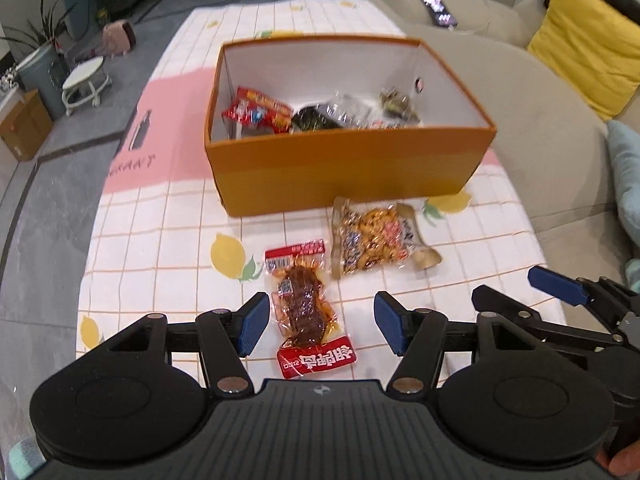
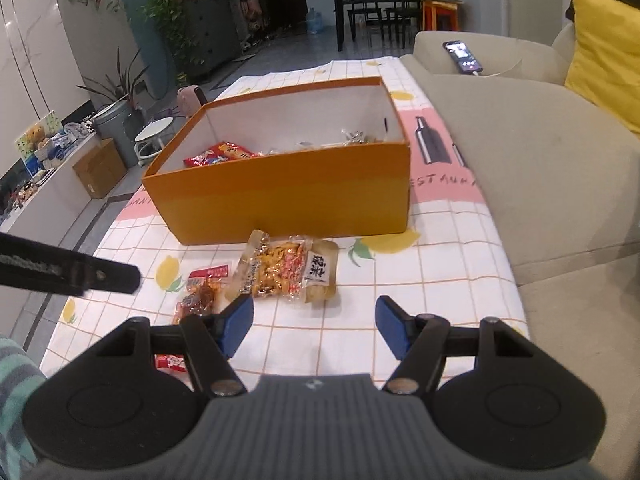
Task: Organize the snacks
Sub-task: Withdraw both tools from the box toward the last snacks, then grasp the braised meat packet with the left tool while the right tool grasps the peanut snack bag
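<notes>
An orange box [image 1: 344, 164] [image 2: 296, 196] stands open on the lemon-print tablecloth [image 1: 160, 248], with several snack packs inside [image 1: 260, 110]. In front of it lie a red pack of dark meat snack [image 1: 306, 304] [image 2: 200, 294] and a clear pack of yellow snack [image 1: 376, 240] [image 2: 286, 270]. My left gripper [image 1: 320, 326] is open, its fingers on either side of the red pack, just above it. My right gripper [image 2: 316, 328] is open and empty, a little short of the yellow pack; it also shows in the left wrist view [image 1: 560, 286].
A beige sofa [image 2: 540, 152] runs along the table's right side, with a phone [image 2: 462, 56] and a yellow cushion [image 1: 588, 36] on it. A white stool [image 1: 86, 80], bin and cardboard box stand on the floor at left.
</notes>
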Tool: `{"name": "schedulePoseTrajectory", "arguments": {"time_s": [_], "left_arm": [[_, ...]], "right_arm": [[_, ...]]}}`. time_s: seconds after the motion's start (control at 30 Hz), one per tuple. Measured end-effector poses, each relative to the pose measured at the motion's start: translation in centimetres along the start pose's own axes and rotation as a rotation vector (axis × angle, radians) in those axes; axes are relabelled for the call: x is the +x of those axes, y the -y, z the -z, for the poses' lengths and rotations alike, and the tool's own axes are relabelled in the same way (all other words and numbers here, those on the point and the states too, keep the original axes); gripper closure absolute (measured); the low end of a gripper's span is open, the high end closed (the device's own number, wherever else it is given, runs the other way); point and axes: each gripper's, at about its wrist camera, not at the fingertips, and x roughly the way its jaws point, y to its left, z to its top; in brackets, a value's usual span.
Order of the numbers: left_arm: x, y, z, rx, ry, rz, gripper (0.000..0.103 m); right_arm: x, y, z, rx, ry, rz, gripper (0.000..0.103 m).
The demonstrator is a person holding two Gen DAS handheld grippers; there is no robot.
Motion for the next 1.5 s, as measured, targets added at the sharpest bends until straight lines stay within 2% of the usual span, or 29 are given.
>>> {"name": "schedulePoseTrajectory", "arguments": {"time_s": [0.5,0.63,0.77,0.97,1.1,1.17,1.3,1.5], "left_arm": [[8.5,-1.7,-1.1,-0.084,-0.223,-0.055,0.032],[9.9,-2.3,-1.1,-0.107,-0.260,-0.051,0.032],[10.7,-2.5,-1.2,-0.107,-0.288,-0.041,0.032],[11.3,-2.9,-0.8,-0.123,-0.316,-0.008,0.032],[11.4,-2.9,-0.5,-0.125,-0.319,0.005,0.032],[11.5,-2.8,-0.2,-0.121,-0.315,0.015,0.038],[11.3,-2.4,0.1,-0.106,-0.289,0.037,0.044],[11.2,-1.5,0.8,-0.080,-0.265,0.072,0.046]], "right_arm": [[8.5,-0.3,-1.5,-0.123,-0.094,-0.042,0.038],[11.5,-0.7,-2.4,-0.196,-0.099,-0.058,0.038],[13.6,-0.7,-3.9,-0.215,-0.096,-0.097,0.038],[15.9,-1.5,-5.0,-0.280,-0.091,-0.089,0.038],[16.3,-1.0,-5.2,-0.223,-0.108,-0.116,0.040],[16.1,-0.5,-5.0,-0.170,-0.126,-0.141,0.049],[14.7,0.9,-3.7,-0.065,-0.161,-0.158,0.052],[12.0,1.3,-1.9,0.010,-0.177,-0.082,0.061]]}}
